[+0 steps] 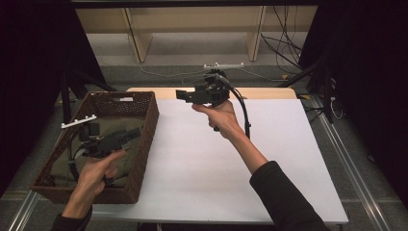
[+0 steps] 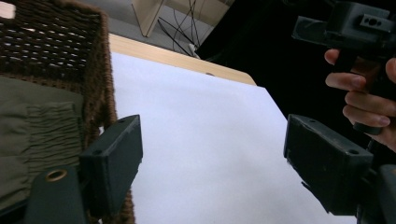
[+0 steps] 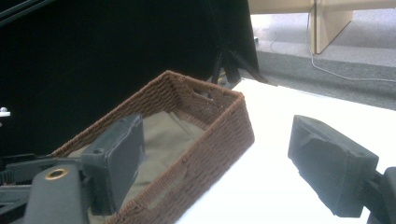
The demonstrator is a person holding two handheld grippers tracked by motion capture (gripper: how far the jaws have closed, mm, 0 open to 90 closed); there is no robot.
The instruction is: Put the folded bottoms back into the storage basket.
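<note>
Left gripper (image 1: 126, 134) hovers over the wicker basket (image 1: 150, 126) at the left of the high view, jaws spread wide with nothing between them. In its own view, those jaws frame bare white tabletop (image 2: 205, 140), the basket wall (image 2: 100, 88) at the left edge. Inside the basket lies an olive-green cloth (image 2: 37, 135), gathered and folded against the bottom. Right gripper (image 1: 185, 95) is held up near the top centre of the high view, above the tabletop's far edge, pointing left. Its jaws are released too, wide apart, with the basket (image 3: 210, 135) and cloth (image 3: 163, 135) between them, farther off.
</note>
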